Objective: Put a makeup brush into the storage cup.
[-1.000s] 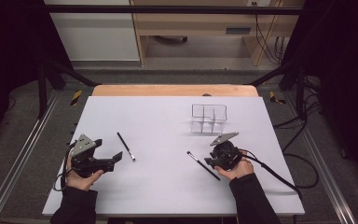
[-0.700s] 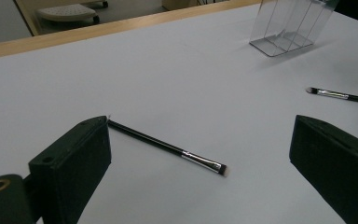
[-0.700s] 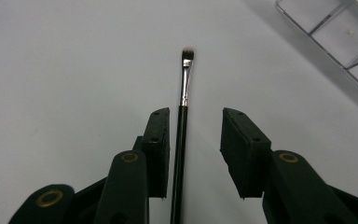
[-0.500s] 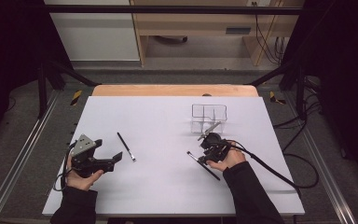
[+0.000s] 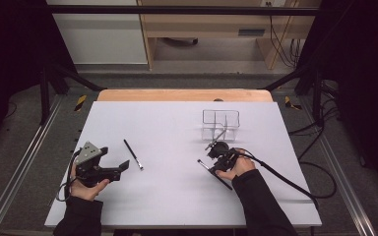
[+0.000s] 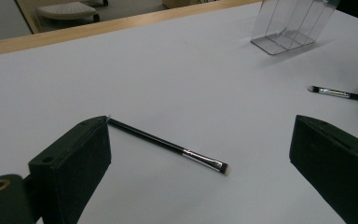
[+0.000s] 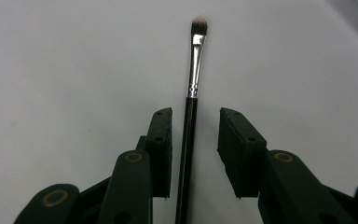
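Right gripper view: brush (image 7: 190,121) handle's end hidden between gripper (image 7: 195,154) jaws

My jaws are matte black blocks with brass-ringed pivots; my left gripper (image 5: 123,168) wears a grey three-cornered plate, black cables trail, sleeves are black.

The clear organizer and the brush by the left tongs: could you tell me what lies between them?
Nothing: in the high view, bare white table separates the left brush from the clear organizer. The left gripper view shows the same empty stretch.
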### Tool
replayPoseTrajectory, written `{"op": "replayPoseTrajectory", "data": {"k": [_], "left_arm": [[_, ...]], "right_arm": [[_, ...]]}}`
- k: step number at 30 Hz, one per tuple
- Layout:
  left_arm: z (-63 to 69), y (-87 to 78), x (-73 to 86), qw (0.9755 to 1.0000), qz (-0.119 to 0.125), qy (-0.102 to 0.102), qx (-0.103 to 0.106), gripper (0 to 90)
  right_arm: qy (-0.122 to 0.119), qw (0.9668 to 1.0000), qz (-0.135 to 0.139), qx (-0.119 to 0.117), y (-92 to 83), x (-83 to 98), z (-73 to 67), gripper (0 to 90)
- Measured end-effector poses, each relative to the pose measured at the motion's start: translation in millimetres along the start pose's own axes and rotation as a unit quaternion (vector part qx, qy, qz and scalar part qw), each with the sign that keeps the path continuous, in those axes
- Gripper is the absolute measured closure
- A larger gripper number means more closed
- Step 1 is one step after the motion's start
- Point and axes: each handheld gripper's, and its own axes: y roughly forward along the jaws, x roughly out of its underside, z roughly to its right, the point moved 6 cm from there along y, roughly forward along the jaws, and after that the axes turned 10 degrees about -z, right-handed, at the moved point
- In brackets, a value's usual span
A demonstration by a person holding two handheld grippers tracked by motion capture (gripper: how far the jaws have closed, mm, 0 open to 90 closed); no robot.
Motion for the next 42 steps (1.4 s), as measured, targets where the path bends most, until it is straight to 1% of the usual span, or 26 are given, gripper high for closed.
{"op": "replayPoseTrajectory", "data": {"k": [4,5,7,8,9,15,16,17,20,21,22,23,24,25,29,30,31,32,33,37,41,42], "left_arm": [[0.3,0.5,0.2,1.0000,-0.001,0.000,0.000,4.4],[0.3,0.6,0.2,1.0000,-0.002,0.001,0.000,4.4],[0.4,0.7,0.3,1.0000,-0.002,0.001,0.000,4.4],[0.4,0.6,0.3,1.0000,-0.002,0.000,0.000,4.4],[0.2,0.6,0.3,1.0000,-0.002,0.000,0.000,4.4],[-0.1,0.9,0.6,1.0000,-0.003,0.000,0.000,4.4],[0.0,1.0,0.6,1.0000,-0.003,0.000,0.000,4.4],[0.0,1.0,0.6,1.0000,-0.003,0.000,0.000,4.4],[0.1,1.1,0.6,1.0000,-0.003,0.001,-0.001,4.4],[0.2,1.1,0.7,1.0000,-0.004,0.001,-0.001,4.4],[0.3,1.2,0.7,1.0000,-0.004,0.001,0.000,4.4],[0.4,1.7,0.8,1.0000,-0.005,0.001,-0.001,4.4],[0.4,1.7,0.8,1.0000,-0.005,0.001,-0.001,4.4],[0.5,1.8,0.9,1.0000,-0.005,0.001,-0.001,4.4],[0.7,1.6,0.7,1.0000,-0.004,0.002,-0.001,4.4],[0.7,1.5,0.7,1.0000,-0.004,0.002,-0.001,4.4],[0.7,1.5,0.8,1.0000,-0.004,0.001,0.000,4.4],[0.7,1.5,0.8,1.0000,-0.004,0.001,0.000,4.4],[0.6,1.4,0.7,1.0000,-0.004,0.001,-0.001,4.4],[0.8,1.5,0.7,1.0000,-0.004,0.001,0.000,4.4],[0.3,1.6,0.8,1.0000,-0.004,0.000,0.000,4.4],[0.2,1.6,0.9,1.0000,-0.005,0.000,-0.001,4.4]], "right_arm": [[0.000,1.0000,-0.008,-0.001,4.7,-0.7,-0.6,68.0],[-0.004,0.9999,-0.014,0.001,7.6,-0.5,-0.8,68.9],[-0.003,0.9998,-0.021,0.000,10.4,-0.1,-1.9,69.8],[-0.008,0.9997,-0.022,0.002,12.2,-0.3,-1.5,70.2],[-0.002,0.9997,-0.024,0.000,13.0,-0.5,-2.7,70.5],[-0.002,0.9995,-0.032,0.003,17.3,-1.0,-2.2,72.7],[-0.016,0.9994,-0.028,0.009,18.5,-0.9,-0.3,73.2],[-0.003,0.9994,-0.033,0.005,18.2,-0.9,-2.4,73.6],[-0.005,0.9994,-0.031,0.011,18.5,-0.7,-2.4,75.1],[-0.002,0.9994,-0.033,0.012,18.5,-0.3,-3.1,75.5],[-0.004,0.9993,-0.033,0.014,18.6,-0.4,-3.3,75.9],[-0.006,0.9991,-0.036,0.021,18.6,-0.6,-3.9,76.4],[-0.006,0.9991,-0.036,0.021,18.6,-0.6,-3.9,76.4],[0.000,0.9989,-0.040,0.024,18.5,-0.8,-6.1,78.5],[-0.004,0.9987,-0.042,0.029,19.3,-1.8,-8.0,81.8],[0.001,0.9984,-0.048,0.029,18.9,-2.1,-9.7,83.1],[0.000,0.9984,-0.048,0.029,18.9,-2.1,-9.5,83.7],[-0.009,0.9984,-0.045,0.033,19.6,-2.1,-8.0,83.8],[-0.004,0.9984,-0.047,0.030,19.0,-2.4,-8.8,83.9],[0.002,0.9982,-0.052,0.029,18.8,-2.9,-9.6,84.1],[0.003,0.9982,-0.052,0.030,19.0,-3.3,-10.1,84.1],[-0.008,0.9982,-0.049,0.034,19.6,-3.2,-8.3,84.2]]}}
